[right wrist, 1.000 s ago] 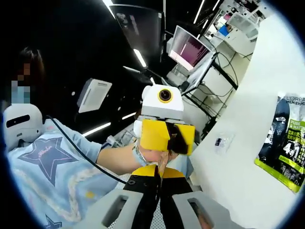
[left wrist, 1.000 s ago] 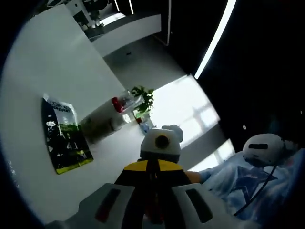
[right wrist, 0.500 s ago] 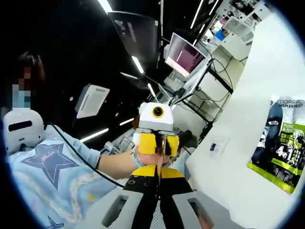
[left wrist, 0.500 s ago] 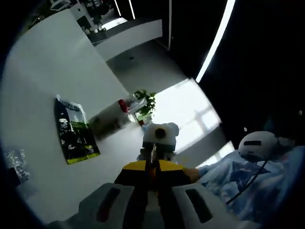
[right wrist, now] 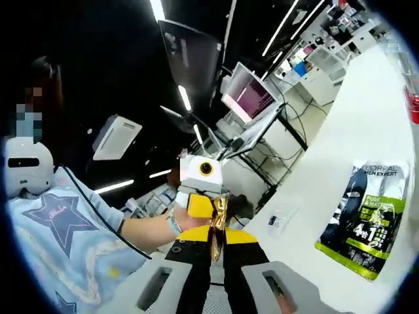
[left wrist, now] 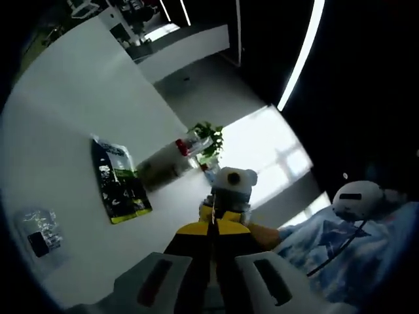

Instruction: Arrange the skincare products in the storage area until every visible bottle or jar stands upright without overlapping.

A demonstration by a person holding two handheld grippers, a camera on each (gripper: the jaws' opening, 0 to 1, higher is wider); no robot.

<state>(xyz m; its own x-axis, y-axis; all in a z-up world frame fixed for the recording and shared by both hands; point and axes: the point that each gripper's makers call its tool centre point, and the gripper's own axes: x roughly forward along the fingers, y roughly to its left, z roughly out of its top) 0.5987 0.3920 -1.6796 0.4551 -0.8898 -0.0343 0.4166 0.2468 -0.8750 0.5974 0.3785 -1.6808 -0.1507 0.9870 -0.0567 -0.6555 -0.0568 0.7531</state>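
Note:
A black and green sachet lies flat on the white table. Beside it lies a small clear packet. A pale bottle with a red cap lies on its side farther along the table. Both grippers hang in the air off the table's edge, facing each other. My left gripper has its jaws pressed together. My right gripper is shut on a thin gold strip, seen edge-on; what it is stays unclear.
A person in a light blue star-print top holds the grippers, with a white headset near the shoulder. A green plant stands past the bottle. Desks with monitors lie beyond the table's edge.
The two grippers have drawn apart, each now smaller in the other's view. Both views have swung, so the clear packet has come into the left gripper view.

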